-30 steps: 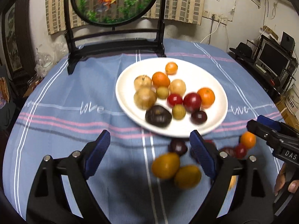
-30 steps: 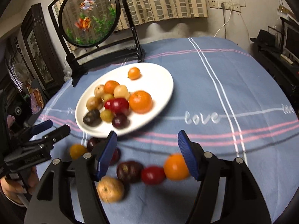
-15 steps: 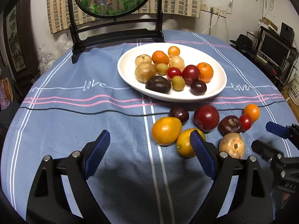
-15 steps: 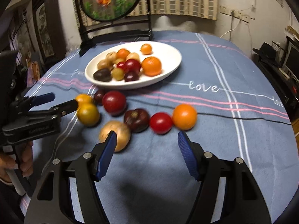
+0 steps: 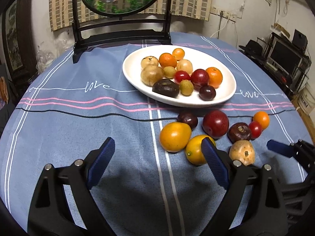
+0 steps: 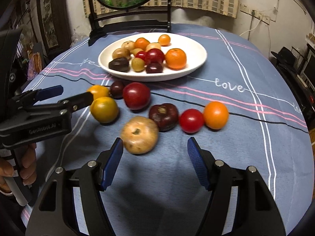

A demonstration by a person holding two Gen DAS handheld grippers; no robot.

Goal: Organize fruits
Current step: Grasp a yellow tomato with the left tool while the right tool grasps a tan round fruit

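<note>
From the left wrist view, the left gripper point(image 5: 158, 161) is hovering low over the blue tablecloth point(image 5: 78, 122) with its jaws spread wide and nothing between them; its right pad is overlapping a yellow-orange fruit point(image 5: 194, 151) that is lying just beside a larger orange fruit point(image 5: 175, 136). Behind them a white plate point(image 5: 226, 94) is already holding about a dozen fruits, while eight more are sitting loose on the cloth in front of it, among them a big red plum point(image 5: 215, 123) and a tan fruit point(image 5: 241, 152). The right gripper's blue tip is showing at the far right edge. From the right wrist view, the right gripper point(image 6: 155, 164) is likewise released and empty, its jaws framing the cloth just short of the tan fruit point(image 6: 139, 134), with a dark purple fruit point(image 6: 163, 116), a small red tomato point(image 6: 191, 120) and a small orange point(image 6: 216, 114) in a row beyond. These round, smooth fruits are probably light but prone to rolling and bruising, so gripping gently across the widest middle seems wisest.
</note>
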